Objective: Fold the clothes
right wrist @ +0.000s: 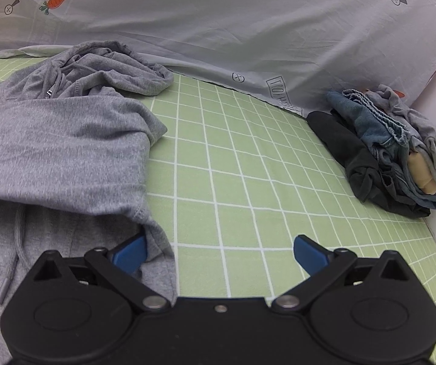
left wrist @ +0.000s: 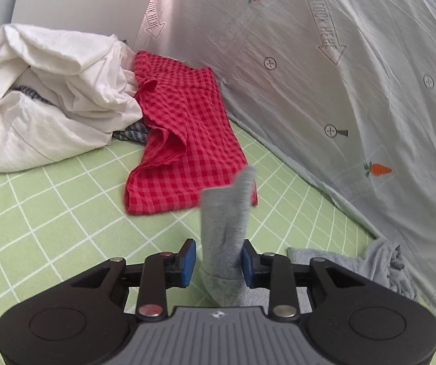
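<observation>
Two claws are seen over a bed covered by a green checked sheet (right wrist: pixel 248 164); the left claw (left wrist: pixel 217 263) is pinched on a strip of grey fabric (left wrist: pixel 225 222), which stands up between its blue pads (left wrist: pixel 187 261) and is blurred at its tip; more of the same grey cloth is seen lying behind the right pad. The right claw (right wrist: pixel 219 254) is spread wide; its left pad (right wrist: pixel 129 254) is tucked under the hem of a grey hoodie (right wrist: pixel 63 146), while the other pad is held over bare sheet. The hoodie is spread on the left of the right wrist view, its hood bunched against a pale carrot-printed cloth (right wrist: pixel 248 30). A red checked garment (left wrist: pixel 184 140) lies ahead of the left claw, touching a heap of white cloth (left wrist: pixel 44 97); a pile of dark and denim clothes (right wrist: pixel 394 149) is seen well apart at the right.
</observation>
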`<state>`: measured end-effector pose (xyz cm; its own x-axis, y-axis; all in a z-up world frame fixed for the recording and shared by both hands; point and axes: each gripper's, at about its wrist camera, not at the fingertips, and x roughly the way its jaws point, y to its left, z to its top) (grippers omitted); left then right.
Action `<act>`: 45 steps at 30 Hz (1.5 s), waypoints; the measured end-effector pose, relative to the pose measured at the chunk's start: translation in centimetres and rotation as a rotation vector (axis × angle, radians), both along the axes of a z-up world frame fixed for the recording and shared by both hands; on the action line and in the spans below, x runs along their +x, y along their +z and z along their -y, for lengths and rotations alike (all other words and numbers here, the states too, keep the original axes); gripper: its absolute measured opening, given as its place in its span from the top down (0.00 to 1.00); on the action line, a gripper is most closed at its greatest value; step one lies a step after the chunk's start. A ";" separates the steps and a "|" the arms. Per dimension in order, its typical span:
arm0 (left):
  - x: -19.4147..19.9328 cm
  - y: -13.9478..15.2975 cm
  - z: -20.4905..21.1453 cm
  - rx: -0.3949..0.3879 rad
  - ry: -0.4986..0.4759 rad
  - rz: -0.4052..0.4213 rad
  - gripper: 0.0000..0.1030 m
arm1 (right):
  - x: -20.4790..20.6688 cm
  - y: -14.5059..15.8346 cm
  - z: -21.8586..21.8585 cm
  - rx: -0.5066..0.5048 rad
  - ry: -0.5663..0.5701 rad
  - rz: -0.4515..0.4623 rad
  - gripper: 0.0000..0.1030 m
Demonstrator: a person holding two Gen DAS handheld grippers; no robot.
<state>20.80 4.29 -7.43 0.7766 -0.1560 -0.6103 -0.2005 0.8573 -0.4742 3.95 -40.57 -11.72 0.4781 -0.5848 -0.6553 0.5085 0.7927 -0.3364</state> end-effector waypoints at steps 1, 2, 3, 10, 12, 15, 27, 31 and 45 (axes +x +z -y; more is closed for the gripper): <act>0.2 -0.1 -0.4 0.004 0.017 -0.016 0.65 | 0.0 0.0 0.0 0.004 -0.003 0.003 0.00; 0.4 -0.2 -0.6 0.027 0.029 -0.038 0.65 | 0.0 0.0 0.1 0.009 -0.007 0.005 0.00; 0.5 -0.3 -0.7 0.060 0.028 -0.056 0.65 | 0.0 0.0 0.1 0.012 -0.008 0.005 0.00; -0.2 -2.1 -1.8 0.015 0.047 -0.143 0.50 | 0.0 -0.2 0.1 0.016 -0.014 0.014 0.00; -0.4 -2.6 -1.8 0.014 0.049 -0.151 0.51 | -0.1 -0.2 0.1 0.019 -0.020 0.021 0.00; -0.4 -3.2 -1.6 0.029 0.043 -0.160 0.58 | -0.3 -0.3 0.2 0.032 -0.034 0.038 0.00; 0.7 -0.3 4.7 -0.099 -0.242 -0.039 0.95 | -0.6 -0.5 0.2 0.040 -0.044 0.076 0.00; 0.4 2.2 9.9 -0.150 -0.474 0.041 0.94 | -0.7 -0.6 0.4 0.051 -0.051 0.088 0.00; -0.5 0.7 12.3 0.273 -0.494 -0.029 0.35 | -0.7 3.7 -1.2 -0.004 -0.099 0.141 0.00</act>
<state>20.33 -7.98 -6.78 0.6339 -0.3305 -0.6993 0.2462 0.9433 -0.2226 3.27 -39.39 -8.01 0.5050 -0.6358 -0.5838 0.6261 0.7354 -0.2592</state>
